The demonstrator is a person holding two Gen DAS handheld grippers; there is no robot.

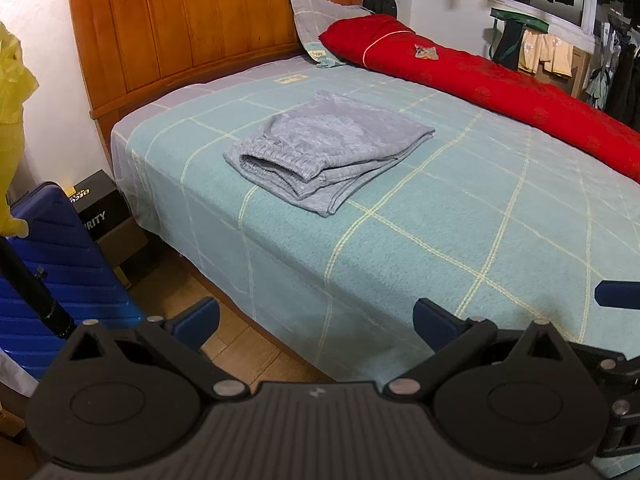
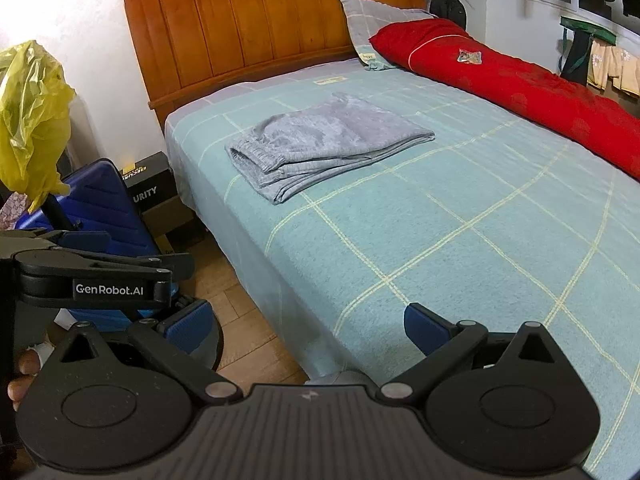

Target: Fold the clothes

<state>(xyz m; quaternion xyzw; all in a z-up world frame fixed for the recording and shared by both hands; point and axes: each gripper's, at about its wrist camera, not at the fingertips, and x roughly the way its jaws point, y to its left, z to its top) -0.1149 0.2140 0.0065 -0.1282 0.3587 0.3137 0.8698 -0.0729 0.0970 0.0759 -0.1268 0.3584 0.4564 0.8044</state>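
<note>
A pair of grey-blue trousers (image 1: 326, 150) lies folded into a flat stack on the teal checked bedsheet (image 1: 460, 220), waistband toward the bed's near-left edge; the same trousers (image 2: 324, 142) show in the right wrist view. My left gripper (image 1: 316, 320) hangs open over the bed's near edge, well short of the trousers, nothing between its blue pads. My right gripper (image 2: 308, 326) is open too and empty, at the bed's side edge. The left gripper's body (image 2: 96, 276) appears at the left of the right wrist view.
A red quilt (image 1: 500, 80) runs along the bed's far side, with a grey pillow (image 1: 320, 20) against the wooden headboard (image 1: 200, 20). A blue suitcase (image 1: 52, 264), a black box (image 1: 98, 208) and a yellow plastic bag (image 2: 32, 120) stand on the floor left of the bed. Clothes hang at the far right.
</note>
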